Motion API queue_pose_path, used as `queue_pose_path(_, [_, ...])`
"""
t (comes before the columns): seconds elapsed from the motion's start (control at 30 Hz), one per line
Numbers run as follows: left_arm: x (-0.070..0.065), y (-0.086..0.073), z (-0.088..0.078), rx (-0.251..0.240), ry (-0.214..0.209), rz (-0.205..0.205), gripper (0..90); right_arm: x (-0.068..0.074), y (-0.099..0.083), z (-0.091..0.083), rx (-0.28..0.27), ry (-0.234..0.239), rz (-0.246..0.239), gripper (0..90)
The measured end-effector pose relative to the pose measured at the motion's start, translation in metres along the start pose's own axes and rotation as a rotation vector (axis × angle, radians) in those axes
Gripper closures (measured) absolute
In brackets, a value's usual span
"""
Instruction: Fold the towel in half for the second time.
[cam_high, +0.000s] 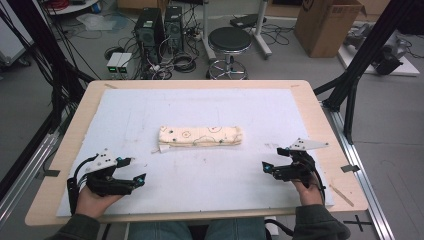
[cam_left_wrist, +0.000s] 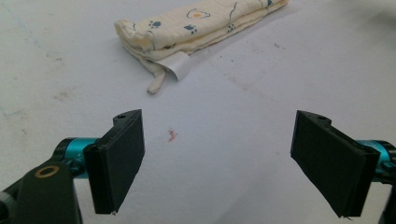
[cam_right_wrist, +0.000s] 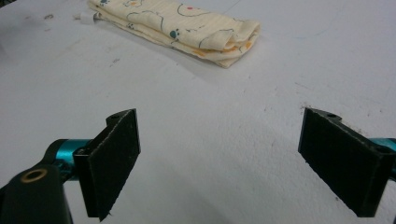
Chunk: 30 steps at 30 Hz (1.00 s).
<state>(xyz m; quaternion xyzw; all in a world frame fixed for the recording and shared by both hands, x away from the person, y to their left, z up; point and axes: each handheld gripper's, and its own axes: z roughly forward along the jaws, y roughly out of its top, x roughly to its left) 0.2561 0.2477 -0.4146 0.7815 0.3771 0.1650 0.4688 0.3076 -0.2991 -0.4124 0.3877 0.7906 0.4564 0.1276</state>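
Note:
A cream cloth (cam_high: 200, 136) printed with small animal and paw figures lies folded into a long narrow bundle at the middle of the white mat (cam_high: 200, 105). Its left end, with a white tag and a loop, appears in the left gripper view (cam_left_wrist: 187, 28); its right folded end appears in the right gripper view (cam_right_wrist: 187, 29). My left gripper (cam_high: 134, 171) rests near the front left of the mat, open and empty (cam_left_wrist: 217, 163). My right gripper (cam_high: 272, 161) rests near the front right, open and empty as well (cam_right_wrist: 219, 163). Both stand well apart from the cloth.
The mat covers a wooden table (cam_high: 312, 107). Beyond the far edge stand a black stool (cam_high: 229, 50), computer towers (cam_high: 159, 30), cables and a cardboard box (cam_high: 325, 25). A black frame leg (cam_high: 352, 85) rises at the right.

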Motion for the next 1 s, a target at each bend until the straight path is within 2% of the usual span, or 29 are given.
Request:
queue_pose_path(0.47, [-0.007,-0.009,-0.005,-0.004,-0.007,0.009,18.1,0.001,-0.016,-0.012,0.005,-0.005,0.009,12.0])
queue_pose_path(1.0, [-0.003,-0.009,-0.002,-0.006,0.0,0.007,18.1,0.006,-0.016,-0.003,0.028,0.003,-0.018,12.1])
